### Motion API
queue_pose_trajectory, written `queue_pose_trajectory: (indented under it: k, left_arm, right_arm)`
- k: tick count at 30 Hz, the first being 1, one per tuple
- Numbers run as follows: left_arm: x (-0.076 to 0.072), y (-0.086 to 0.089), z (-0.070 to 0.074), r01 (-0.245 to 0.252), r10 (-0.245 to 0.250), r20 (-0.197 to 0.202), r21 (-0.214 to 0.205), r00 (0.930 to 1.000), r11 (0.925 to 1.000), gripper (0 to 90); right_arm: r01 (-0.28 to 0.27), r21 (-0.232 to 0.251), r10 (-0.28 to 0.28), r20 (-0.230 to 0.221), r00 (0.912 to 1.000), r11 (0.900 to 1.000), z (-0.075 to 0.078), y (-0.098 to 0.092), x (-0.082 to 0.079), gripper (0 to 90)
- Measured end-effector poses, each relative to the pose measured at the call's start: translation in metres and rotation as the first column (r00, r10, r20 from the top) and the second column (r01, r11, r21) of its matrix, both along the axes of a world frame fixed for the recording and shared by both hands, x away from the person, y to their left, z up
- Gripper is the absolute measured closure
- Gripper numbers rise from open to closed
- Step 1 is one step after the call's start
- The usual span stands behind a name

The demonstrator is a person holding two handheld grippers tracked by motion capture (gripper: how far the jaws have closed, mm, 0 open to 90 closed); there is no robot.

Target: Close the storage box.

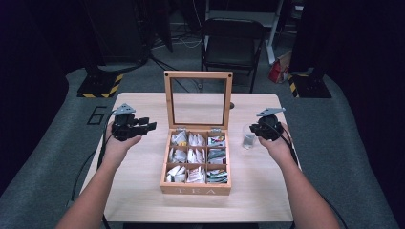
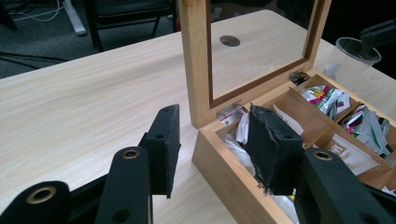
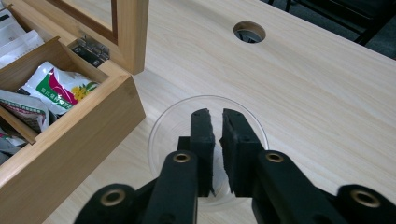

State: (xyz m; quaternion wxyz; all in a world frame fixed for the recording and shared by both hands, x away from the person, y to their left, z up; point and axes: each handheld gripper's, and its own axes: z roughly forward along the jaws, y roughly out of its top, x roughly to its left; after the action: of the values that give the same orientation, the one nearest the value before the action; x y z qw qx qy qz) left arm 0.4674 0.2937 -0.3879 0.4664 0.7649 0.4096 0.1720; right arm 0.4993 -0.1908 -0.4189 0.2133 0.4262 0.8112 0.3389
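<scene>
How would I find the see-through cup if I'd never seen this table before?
Look at the wooden tea box with its lid standing up in the middle of the table. Just off the box's right side, under the right gripper, stands the clear plastic cup. It is the one round, see-through thing there; the box's contents are flat paper packets.

Light wooden table point(image 1: 143, 191) on grey carpet point(image 1: 43, 167), black folding chair point(image 1: 232, 40) behind, dark curtained surroundings, hazard-striped stand bases point(image 1: 100, 86)
</scene>
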Motion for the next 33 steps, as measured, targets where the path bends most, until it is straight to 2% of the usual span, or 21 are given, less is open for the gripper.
queue_pose_trajectory:
  k: [10, 13, 15, 17, 18, 21, 22, 28, 30, 33]
  left_arm:
    - [0.0, 0.002, -0.002, -0.006, 0.006, -0.007, -0.005, 1.0, 1.0, 53.6]
    - [0.0, 0.003, -0.001, -0.01, 0.01, -0.005, -0.006, 0.9999, 0.9999, 51.9]
    - [0.001, 0.004, -0.001, -0.013, 0.013, -0.008, -0.009, 0.9999, 0.9999, 49.8]
    - [0.001, 0.004, -0.002, -0.016, 0.016, -0.019, -0.009, 0.9997, 0.9998, 48.4]
    - [0.002, 0.004, -0.003, -0.017, 0.017, -0.018, -0.009, 0.9997, 0.9998, 47.6]
    - [0.003, 0.004, -0.004, -0.011, 0.011, -0.028, -0.006, 0.9995, 0.9999, 47.1]
    - [0.003, 0.004, -0.004, -0.012, 0.011, -0.027, -0.006, 0.9996, 0.9999, 46.6]
    - [0.004, 0.002, -0.003, -0.007, 0.007, -0.028, -0.001, 0.9996, 1.0, 46.6]
    - [0.005, 0.001, -0.003, -0.011, 0.01, -0.029, -0.008, 0.9995, 0.9999, 46.6]
    - [0.005, 0.001, -0.003, -0.01, 0.01, -0.025, 0.003, 0.9997, 0.9999, 46.6]
  right_arm:
    - [-0.01, 0.016, 0.01, 0.018, 0.9998, 0.9998, 0.011, 0.002, 0.0, 71.1]
    - [-0.026, 0.028, 0.026, 0.01, 0.9996, 0.9993, 0.017, 0.005, 0.0, 67.6]
    - [-0.05, 0.026, 0.049, 0.029, 0.9983, 0.9984, 0.02, 0.008, 0.001, 65.2]
    - [-0.058, 0.051, 0.057, 0.029, 0.998, 0.997, 0.024, 0.013, 0.002, 62.0]
    - [-0.081, 0.069, 0.079, 0.034, 0.9963, 0.9943, 0.028, 0.017, 0.003, 59.6]
    - [-0.097, 0.082, 0.094, 0.038, 0.9948, 0.9919, 0.032, 0.023, 0.004, 58.8]
    - [-0.124, 0.077, 0.121, 0.045, 0.9917, 0.9893, 0.036, 0.028, 0.006, 57.7]
    - [-0.154, 0.066, 0.149, 0.064, 0.9867, 0.9859, 0.042, 0.041, 0.011, 56.3]
    - [-0.152, 0.063, 0.148, 0.066, 0.9868, 0.9864, 0.043, 0.045, 0.014, 56.2]
    - [-0.145, 0.075, 0.14, 0.069, 0.9877, 0.9866, 0.042, 0.05, 0.019, 56.2]
